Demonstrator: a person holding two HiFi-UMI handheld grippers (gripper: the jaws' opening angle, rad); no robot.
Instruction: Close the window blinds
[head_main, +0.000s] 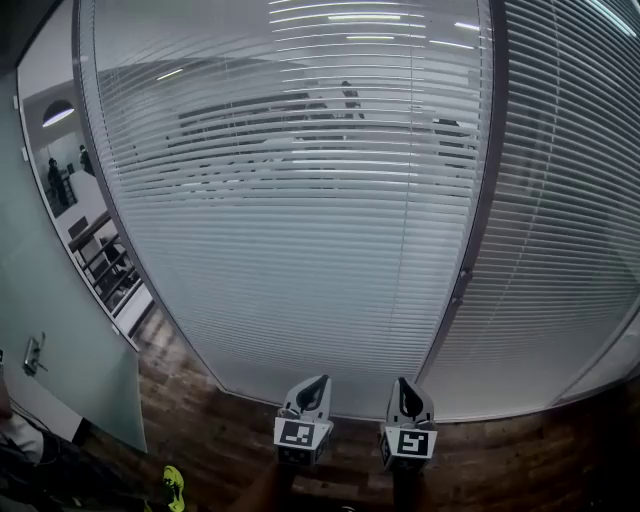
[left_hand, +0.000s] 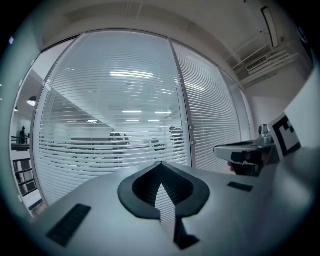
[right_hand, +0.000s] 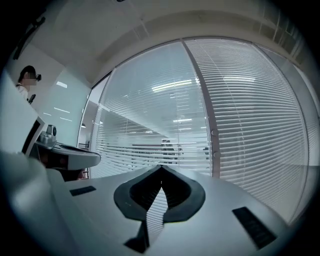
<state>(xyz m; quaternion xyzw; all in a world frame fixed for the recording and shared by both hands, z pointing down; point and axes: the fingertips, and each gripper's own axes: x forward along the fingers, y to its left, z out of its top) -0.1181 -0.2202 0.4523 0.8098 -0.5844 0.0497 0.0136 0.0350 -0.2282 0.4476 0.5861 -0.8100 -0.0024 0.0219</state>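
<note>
White horizontal blinds (head_main: 300, 250) hang behind a tall glass panel straight ahead. Their slats are tilted apart in a band at mid height, so the office beyond shows through. A second panel of blinds (head_main: 570, 230) to the right looks more tightly shut. My left gripper (head_main: 305, 395) and right gripper (head_main: 410, 398) are side by side low in the head view. Both point at the glass but stay apart from it. Both are shut with nothing between the jaws. In the left gripper view the blinds (left_hand: 115, 125) fill the background; the right gripper view shows the same blinds (right_hand: 150, 125).
A dark vertical frame post (head_main: 470, 250) separates the two panels. A pale door with a handle (head_main: 35, 352) stands at the left. Wood-pattern floor (head_main: 200, 420) runs below the glass, with a yellow-green shoe (head_main: 174, 488) near the bottom edge. A person (right_hand: 26, 82) stands off to the left.
</note>
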